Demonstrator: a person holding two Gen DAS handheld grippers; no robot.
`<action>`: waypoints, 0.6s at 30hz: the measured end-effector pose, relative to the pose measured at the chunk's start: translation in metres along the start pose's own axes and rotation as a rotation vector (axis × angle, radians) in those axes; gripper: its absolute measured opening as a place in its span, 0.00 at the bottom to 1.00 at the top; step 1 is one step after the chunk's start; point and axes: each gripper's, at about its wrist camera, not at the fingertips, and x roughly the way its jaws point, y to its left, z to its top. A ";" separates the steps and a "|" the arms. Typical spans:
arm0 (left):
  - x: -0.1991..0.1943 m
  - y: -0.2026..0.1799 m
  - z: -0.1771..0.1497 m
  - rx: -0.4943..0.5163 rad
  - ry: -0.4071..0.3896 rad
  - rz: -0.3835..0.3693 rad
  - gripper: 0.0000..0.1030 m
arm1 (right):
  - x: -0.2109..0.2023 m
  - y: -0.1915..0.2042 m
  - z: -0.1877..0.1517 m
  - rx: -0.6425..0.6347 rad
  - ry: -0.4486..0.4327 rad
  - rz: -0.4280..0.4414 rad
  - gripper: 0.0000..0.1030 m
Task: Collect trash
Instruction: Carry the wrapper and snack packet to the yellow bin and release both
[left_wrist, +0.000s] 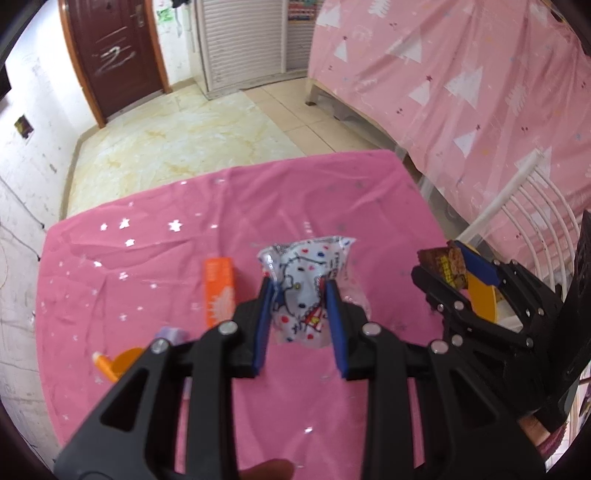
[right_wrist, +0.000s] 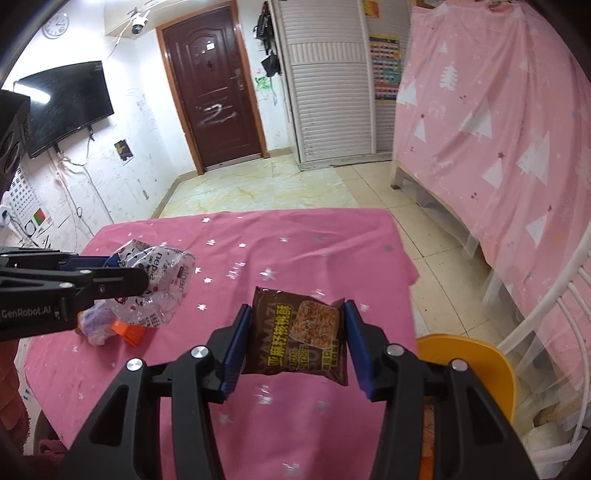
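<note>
My left gripper (left_wrist: 300, 286) is shut on a clear plastic wrapper with cartoon print (left_wrist: 304, 284) and holds it above the pink table (left_wrist: 147, 206). The wrapper also shows in the right wrist view (right_wrist: 162, 284), with the left gripper (right_wrist: 144, 280) at the left. My right gripper (right_wrist: 297, 308) is shut on a brown snack packet (right_wrist: 297, 336), lifted over the table's right side. In the left wrist view the right gripper (left_wrist: 448, 264) holds that packet (left_wrist: 443, 264) at the right.
An orange box (left_wrist: 219, 291), a purple crumpled piece (left_wrist: 170, 334) and an orange item (left_wrist: 118, 363) lie on the table's left. An orange-yellow bin (right_wrist: 476, 365) stands by the table's right edge, next to a white chair (right_wrist: 546, 325). A pink-draped bed (right_wrist: 498, 129) is behind.
</note>
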 end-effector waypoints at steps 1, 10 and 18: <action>0.001 -0.005 0.000 0.007 0.002 -0.003 0.26 | -0.001 -0.005 -0.001 0.007 0.000 -0.003 0.42; 0.013 -0.063 0.003 0.080 0.009 -0.072 0.26 | -0.008 -0.049 -0.011 0.069 -0.014 -0.042 0.42; 0.022 -0.112 0.000 0.129 -0.008 -0.174 0.26 | -0.017 -0.087 -0.022 0.123 -0.033 -0.082 0.42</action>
